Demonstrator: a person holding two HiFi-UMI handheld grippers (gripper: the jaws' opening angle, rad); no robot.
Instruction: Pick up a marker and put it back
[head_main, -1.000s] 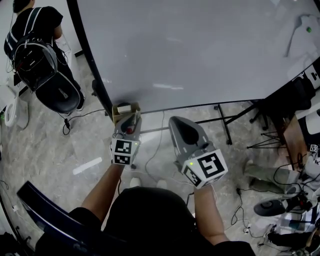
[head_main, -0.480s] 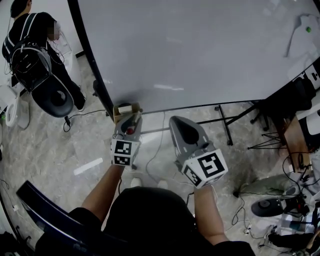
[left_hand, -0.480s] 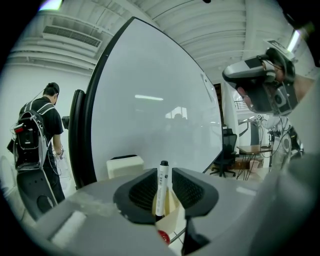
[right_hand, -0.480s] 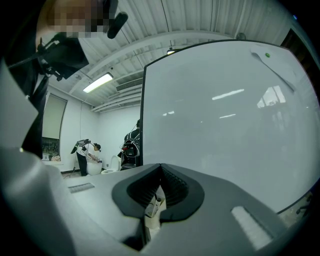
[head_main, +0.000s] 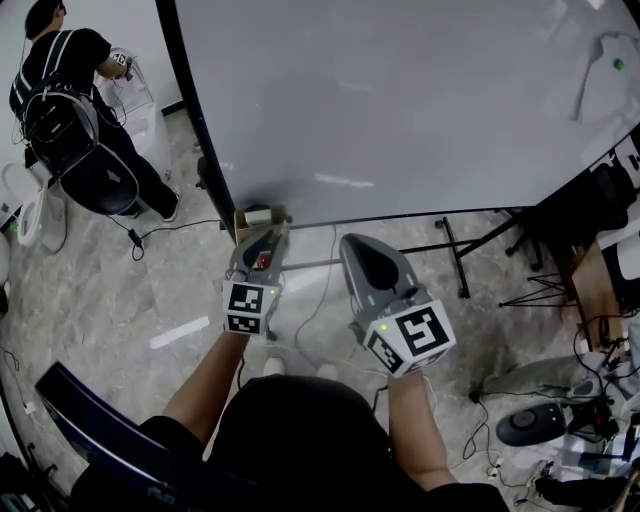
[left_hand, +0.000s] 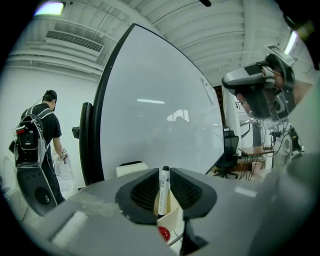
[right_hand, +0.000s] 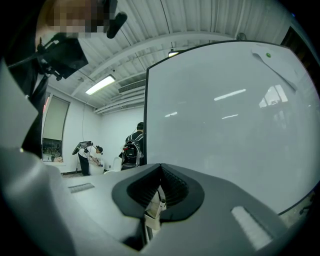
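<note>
A white marker (left_hand: 163, 192) with a black cap stands upright in a cream holder (left_hand: 173, 216) at the foot of the whiteboard; the holder (head_main: 254, 217) also shows in the head view. My left gripper (head_main: 268, 230) reaches over the holder. Its jaws (left_hand: 164, 176) have just been closing, and the ribbed pads now press both sides of the marker. A small red round thing (left_hand: 163, 233) shows low between them. My right gripper (head_main: 352, 245) hangs to the right of the holder, apart from it, shut on nothing (right_hand: 160, 172).
The big whiteboard (head_main: 400, 100) fills the space ahead, its stand legs (head_main: 450, 250) spread on the stone floor. A person with a backpack (head_main: 70, 80) stands at the far left by a chair. Cables and gear (head_main: 560, 430) lie at the right.
My left gripper has edged a little toward the holder and its jaws look narrower round the marker. The person at the far left has shifted. My right gripper has kept still.
</note>
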